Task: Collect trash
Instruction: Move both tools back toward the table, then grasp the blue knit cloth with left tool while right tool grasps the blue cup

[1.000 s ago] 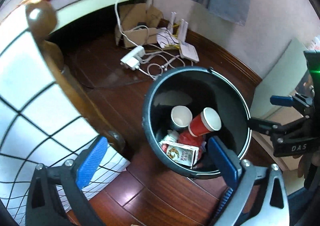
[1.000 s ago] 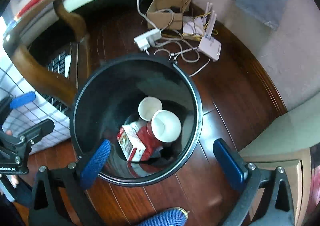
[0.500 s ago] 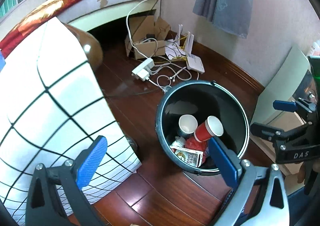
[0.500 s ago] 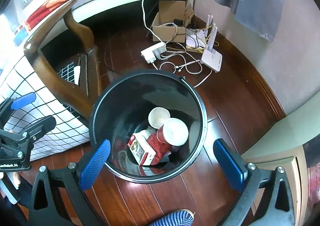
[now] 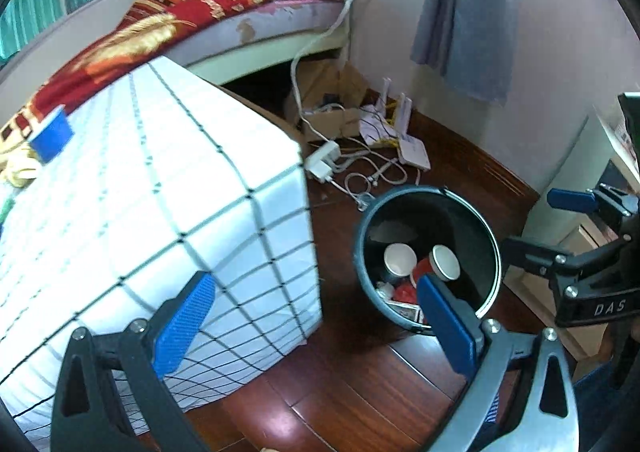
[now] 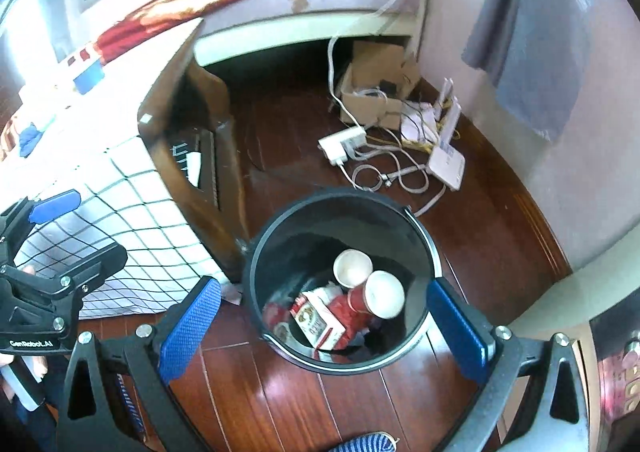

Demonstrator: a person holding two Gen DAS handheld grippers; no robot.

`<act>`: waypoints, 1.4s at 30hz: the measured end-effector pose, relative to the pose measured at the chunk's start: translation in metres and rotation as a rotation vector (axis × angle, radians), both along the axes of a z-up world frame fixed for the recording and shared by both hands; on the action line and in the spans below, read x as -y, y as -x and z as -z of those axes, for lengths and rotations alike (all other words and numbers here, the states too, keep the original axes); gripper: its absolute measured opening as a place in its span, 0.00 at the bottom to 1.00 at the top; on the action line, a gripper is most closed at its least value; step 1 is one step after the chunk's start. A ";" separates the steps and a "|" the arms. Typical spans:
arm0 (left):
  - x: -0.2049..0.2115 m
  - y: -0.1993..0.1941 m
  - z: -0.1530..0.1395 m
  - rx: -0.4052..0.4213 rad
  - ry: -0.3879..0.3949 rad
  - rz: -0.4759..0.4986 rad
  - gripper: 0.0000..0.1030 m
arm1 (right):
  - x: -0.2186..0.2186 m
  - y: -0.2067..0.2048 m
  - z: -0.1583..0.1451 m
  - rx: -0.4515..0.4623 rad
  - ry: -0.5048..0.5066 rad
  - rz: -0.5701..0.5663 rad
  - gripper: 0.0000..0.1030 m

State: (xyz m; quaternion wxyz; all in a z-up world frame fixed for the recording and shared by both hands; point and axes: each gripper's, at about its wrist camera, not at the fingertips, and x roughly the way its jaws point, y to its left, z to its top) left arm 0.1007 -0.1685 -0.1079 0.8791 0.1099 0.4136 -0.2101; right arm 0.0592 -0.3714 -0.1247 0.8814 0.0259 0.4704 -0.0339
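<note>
A black round trash bin [image 5: 492,248] [image 6: 256,264] stands on the dark wood floor. Inside lie a red paper cup [image 6: 380,296] [image 5: 442,264], a second cup with a white inside [image 6: 352,268] [image 5: 398,258], and a red and white carton [image 6: 320,322]. My left gripper [image 5: 316,324] is open and empty, high above the floor between the table and the bin. My right gripper [image 6: 324,328] hangs open and empty above the bin's near side. Each gripper also shows at the edge of the other's view.
A table under a white checked cloth [image 5: 140,211] stands left of the bin, its wooden leg [image 6: 208,211] close to the rim. A power strip [image 6: 344,139], cables, a white router [image 6: 446,163] and a cardboard box [image 6: 376,91] lie by the wall. A bed [image 5: 240,7] lies behind.
Both grippers have risen and pulled back from the bin, which now looks smaller. The table top has come into the left wrist view. Both stay open.
</note>
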 end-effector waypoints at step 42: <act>-0.391 -0.157 -0.016 0.093 0.020 -0.717 0.84 | -0.393 -0.327 -0.046 0.143 -0.013 -0.489 1.00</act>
